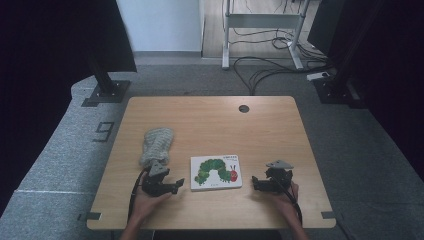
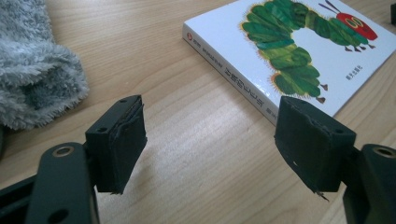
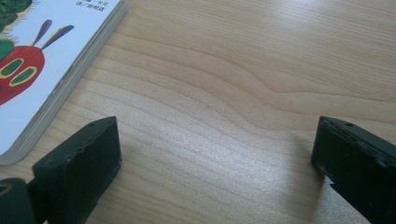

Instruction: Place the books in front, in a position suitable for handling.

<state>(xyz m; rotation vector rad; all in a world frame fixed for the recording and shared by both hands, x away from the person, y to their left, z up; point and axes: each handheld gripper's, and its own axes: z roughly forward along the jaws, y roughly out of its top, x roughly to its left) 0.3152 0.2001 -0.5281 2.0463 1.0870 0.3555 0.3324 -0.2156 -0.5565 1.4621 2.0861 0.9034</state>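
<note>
Lying flat near the middle of the front edge of the wooden surface (image 1: 210, 115), the caterpillar picture book (image 1: 216, 172) sits between the two claws, cover up, with a green caterpillar and its red head printed on white. The left claw (image 1: 176, 183) rests on the surface just beside the book's left edge, held in the person's left hand (image 1: 146, 200), and points toward the book. In the left gripper view its jaws stand well apart, released, with bare wood between the pads (image 2: 122, 142) and nothing touching them; the book's spine (image 2: 224, 70) runs slantwise just beyond them, apart from both pads. A grey fluffy cloth (image 1: 157, 145) lies behind the left claw, toward the left edge of the surface, and in the left gripper view its woolly end (image 2: 32, 65) lies at the far left, not touching the book.

The right claw (image 1: 256, 183) sits on the other side, near the book's right edge but with a strip of bare wood between them, held in the person's right hand (image 1: 286, 197), and it too points toward the book. In the right gripper view its jaws are spread wide, released, with only wood grain between the pads (image 3: 84, 161); the book's corner (image 3: 51, 74), showing the red head and the stacked thick pages, lies just beyond the left-hand pad without touching it. A small round hole (image 1: 243, 108) marks the surface near its far edge, well apart from everything else.
</note>
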